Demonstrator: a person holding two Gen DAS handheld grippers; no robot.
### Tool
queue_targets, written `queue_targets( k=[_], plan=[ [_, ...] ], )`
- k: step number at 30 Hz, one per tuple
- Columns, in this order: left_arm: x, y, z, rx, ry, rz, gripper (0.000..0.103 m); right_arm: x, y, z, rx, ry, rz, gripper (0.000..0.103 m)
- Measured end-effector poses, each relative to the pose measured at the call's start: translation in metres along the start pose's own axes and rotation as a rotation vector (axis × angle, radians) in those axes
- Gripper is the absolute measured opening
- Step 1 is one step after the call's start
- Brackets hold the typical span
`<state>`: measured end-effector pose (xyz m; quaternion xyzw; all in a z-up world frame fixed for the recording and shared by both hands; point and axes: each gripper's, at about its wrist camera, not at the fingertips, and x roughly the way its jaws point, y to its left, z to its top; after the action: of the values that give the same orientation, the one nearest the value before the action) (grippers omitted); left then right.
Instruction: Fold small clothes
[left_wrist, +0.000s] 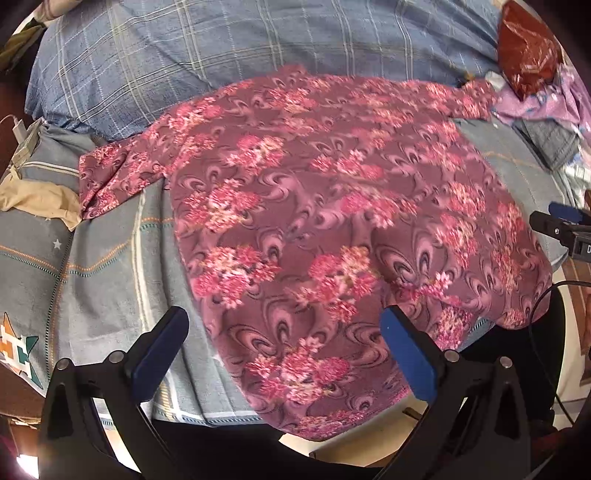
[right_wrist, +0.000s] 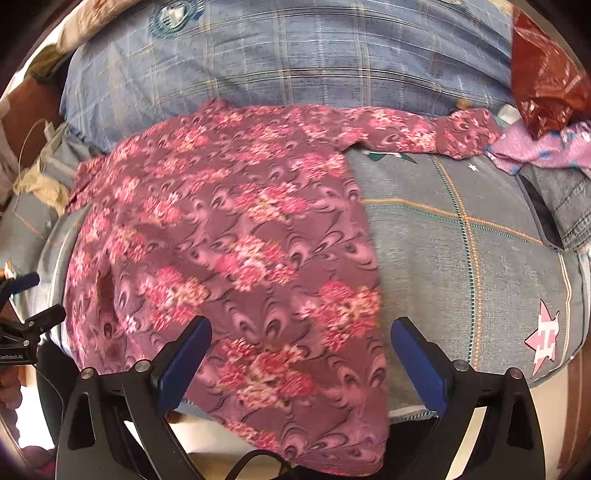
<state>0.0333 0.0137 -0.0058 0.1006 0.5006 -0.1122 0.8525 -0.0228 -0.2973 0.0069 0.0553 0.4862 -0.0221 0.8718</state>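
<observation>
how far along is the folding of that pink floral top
Done: the floral top is spread out flat on the bed, sleeves out to both sides, hem hanging over the near edge. In hand: nothing; the left gripper and right gripper are both open, hovering over the hem. Left: every fold, since no part is turned over yet. The pile of clothes at far right also looks unfolded.

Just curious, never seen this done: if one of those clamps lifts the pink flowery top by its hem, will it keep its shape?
Probably not. The top already drapes over the bed's edge, so it looks floppy. It seems thin and light, and would likely sag and bunch.
</observation>
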Motion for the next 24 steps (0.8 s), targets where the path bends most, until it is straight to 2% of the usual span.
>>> queue_targets(
  k=[3,6,9,11,13,18,21,24],
  plan=[
    [-0.004,0.031,0.004,-0.086,-0.018,-0.002,0.103,0.003,-0.034,0.003,0.106,0.009,-0.013,0.098],
    [-0.003,0.064,0.006,-0.152,-0.016,0.092,0.103,0.004,-0.068,0.001,0.185,0.005,-0.031,0.098],
    [0.005,0.085,0.003,-0.208,0.013,0.136,0.103,0.011,-0.087,-0.003,0.223,0.018,-0.016,0.098],
    [0.014,0.092,-0.002,-0.253,0.048,0.11,0.103,0.019,-0.09,-0.007,0.242,0.034,0.035,0.098],
    [0.027,0.09,-0.009,-0.286,0.102,0.046,0.103,0.027,-0.085,-0.009,0.233,0.04,0.078,0.098],
    [0.056,0.061,-0.023,-0.265,0.214,-0.06,0.103,0.046,-0.066,-0.015,0.182,0.072,0.081,0.098],
    [0.063,0.045,-0.025,-0.234,0.24,-0.07,0.103,0.055,-0.059,-0.02,0.147,0.09,0.088,0.097],
    [0.067,0.038,-0.025,-0.263,0.258,-0.127,0.103,0.056,-0.053,-0.021,0.105,0.064,0.087,0.096]
  ],
)
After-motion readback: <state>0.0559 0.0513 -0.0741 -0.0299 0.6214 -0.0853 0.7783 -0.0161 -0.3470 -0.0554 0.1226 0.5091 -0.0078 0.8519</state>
